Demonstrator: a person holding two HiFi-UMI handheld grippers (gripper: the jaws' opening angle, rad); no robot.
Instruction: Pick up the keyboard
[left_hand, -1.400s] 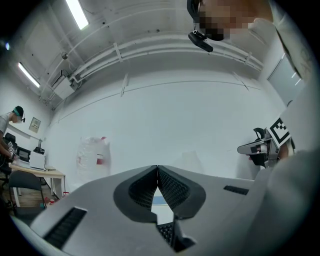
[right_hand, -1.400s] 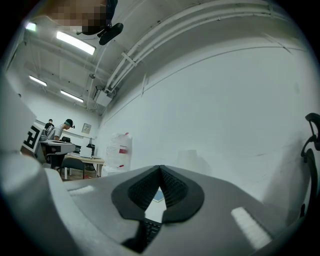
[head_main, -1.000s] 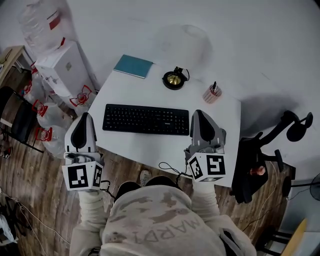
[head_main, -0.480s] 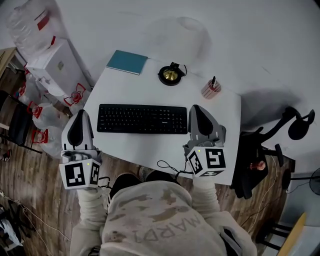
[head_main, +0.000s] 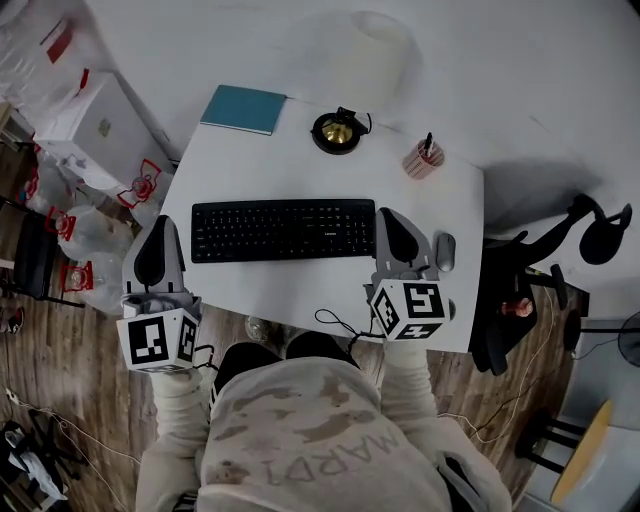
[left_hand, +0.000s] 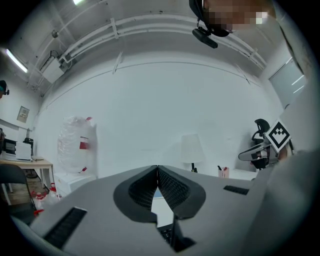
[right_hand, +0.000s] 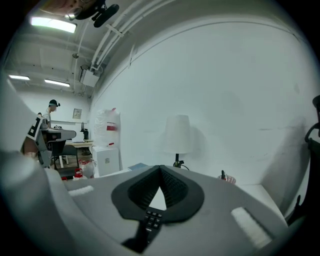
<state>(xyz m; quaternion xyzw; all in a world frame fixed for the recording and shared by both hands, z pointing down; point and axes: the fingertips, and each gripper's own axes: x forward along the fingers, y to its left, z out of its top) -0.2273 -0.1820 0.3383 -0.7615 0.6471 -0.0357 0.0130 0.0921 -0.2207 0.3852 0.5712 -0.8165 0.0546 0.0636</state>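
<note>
A black keyboard (head_main: 283, 229) lies flat across the middle of the white table (head_main: 300, 290). My left gripper (head_main: 163, 222) hovers at the table's left edge, just left of the keyboard's left end, jaws shut and empty. My right gripper (head_main: 385, 214) is at the keyboard's right end, also shut with nothing in it. In the left gripper view the ribbed pads (left_hand: 170, 187) meet, and a sliver of the keyboard (left_hand: 167, 233) shows below them. In the right gripper view the jaws are closed together, with some keyboard keys (right_hand: 151, 220) seen beneath them.
A grey mouse (head_main: 445, 251) lies just right of the right gripper. At the table's back are a blue notebook (head_main: 243, 108), a lamp base (head_main: 337, 130) and a pen cup (head_main: 423, 158). A cable (head_main: 335, 325) hangs at the front edge. An office chair (head_main: 520, 300) stands right; boxes (head_main: 90, 120) stand left.
Both grippers have sunk and drawn closer to the keyboard's two ends, still shut. The mouse, hidden behind the right gripper before, now shows at its right. The keyboard has not moved.
</note>
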